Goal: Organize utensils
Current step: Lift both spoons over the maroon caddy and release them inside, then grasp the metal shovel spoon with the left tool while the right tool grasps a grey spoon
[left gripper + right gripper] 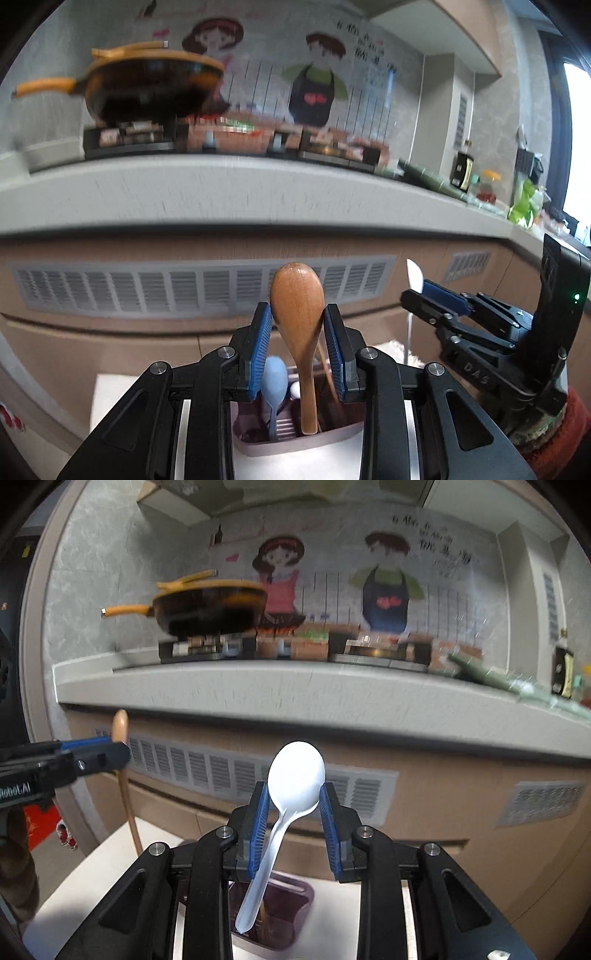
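My left gripper (297,314) is shut on the bowl of a wooden spoon (298,317), held upright with its handle hanging toward a pink utensil holder (295,439). A light blue spoon (274,384) and brown chopsticks (328,376) stand in that holder. My right gripper (293,794) is shut on the bowl of a white plastic spoon (295,775), whose handle slants down over the purple-pink holder (291,908). The left wrist view shows the right gripper (419,295) at the right with the white spoon (414,275). The right wrist view shows the left gripper (110,751) at the left with the wooden spoon (122,731).
The holder stands on a white table (110,856). Ahead is a grey counter edge (221,199) with a vented cabinet front (184,288) below. A yellow-handled pan (147,88) sits on the stove at the back. Bottles and green packets (524,203) crowd the counter's right end.
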Tool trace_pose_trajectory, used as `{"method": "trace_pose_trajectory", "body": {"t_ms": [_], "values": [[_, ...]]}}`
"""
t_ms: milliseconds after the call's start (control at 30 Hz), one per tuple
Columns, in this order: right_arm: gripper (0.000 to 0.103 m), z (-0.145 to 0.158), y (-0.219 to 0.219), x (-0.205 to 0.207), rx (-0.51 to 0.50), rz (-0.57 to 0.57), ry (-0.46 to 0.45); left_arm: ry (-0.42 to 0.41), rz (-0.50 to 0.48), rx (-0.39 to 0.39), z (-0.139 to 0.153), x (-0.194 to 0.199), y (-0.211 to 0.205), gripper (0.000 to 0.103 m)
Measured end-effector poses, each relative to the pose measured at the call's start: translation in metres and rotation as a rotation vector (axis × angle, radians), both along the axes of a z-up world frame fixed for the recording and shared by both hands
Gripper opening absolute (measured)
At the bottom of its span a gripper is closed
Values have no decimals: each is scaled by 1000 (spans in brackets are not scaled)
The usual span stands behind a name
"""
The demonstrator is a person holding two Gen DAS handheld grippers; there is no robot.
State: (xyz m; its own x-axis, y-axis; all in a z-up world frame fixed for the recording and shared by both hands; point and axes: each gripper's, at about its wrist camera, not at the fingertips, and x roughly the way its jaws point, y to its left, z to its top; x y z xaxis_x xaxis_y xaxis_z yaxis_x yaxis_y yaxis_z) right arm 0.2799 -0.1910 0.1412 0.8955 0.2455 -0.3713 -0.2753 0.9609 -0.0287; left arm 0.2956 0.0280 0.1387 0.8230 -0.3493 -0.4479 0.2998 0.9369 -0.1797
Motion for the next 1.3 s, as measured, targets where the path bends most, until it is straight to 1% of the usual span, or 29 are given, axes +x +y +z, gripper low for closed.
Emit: {"method": "trace_pose_trajectory", "body": {"t_ms": [100, 200, 367, 467, 533, 600, 667, 767, 800, 867, 933, 1033, 1067, 1100, 1133, 1200, 1267, 1300], "values": [[25, -23, 7, 15, -16, -1, 28, 45, -7, -15, -24, 19, -2, 30], [25, -48, 14, 29, -45, -11, 52, 65, -11, -23, -39, 31, -3, 30], [25, -71, 19, 39, -59, -2, 62, 91, -19, -6, -60, 41, -9, 30], [26, -83, 18, 44, -46, 22, 107, 131, -45, -15, -71, 44, -11, 30], [27, -90, 14, 47, 7, 95, 175, 156, -58, -41, -77, 44, -10, 32], [30, -93, 11, 48, 41, 127, 247, 145, -35, -22, -76, 38, -10, 44], [31, -92, 6, 43, 41, 111, 264, 128, -21, -5, -71, 26, -7, 47], [31, -80, -4, 24, 48, 93, 243, 110, -6, 22, -59, -1, 1, 48], [31, -76, -7, 16, 52, 101, 240, 107, 8, 42, -57, -17, 5, 49], [31, -70, -7, 1, 43, 119, 239, 116, 10, 56, -57, -36, 10, 50], [31, -74, -5, -24, 8, 168, 258, 143, 13, 76, -67, -63, 16, 51], [31, -97, 9, -56, -73, 293, 351, 208, 29, 82, -90, -95, 26, 51], [31, -110, 15, -70, -105, 336, 382, 229, 36, 84, -98, -103, 28, 51], [31, -117, 20, -78, -126, 355, 398, 250, 43, 86, -106, -115, 31, 51], [31, -131, 25, -89, -155, 380, 420, 273, 56, 90, -116, -128, 33, 51], [30, -152, 32, -104, -192, 407, 446, 305, 73, 91, -130, -147, 35, 51], [30, -172, 38, -112, -222, 411, 475, 347, 89, 73, -145, -168, 40, 51], [30, -178, 40, -112, -231, 409, 486, 377, 99, 55, -154, -180, 43, 51]]}}
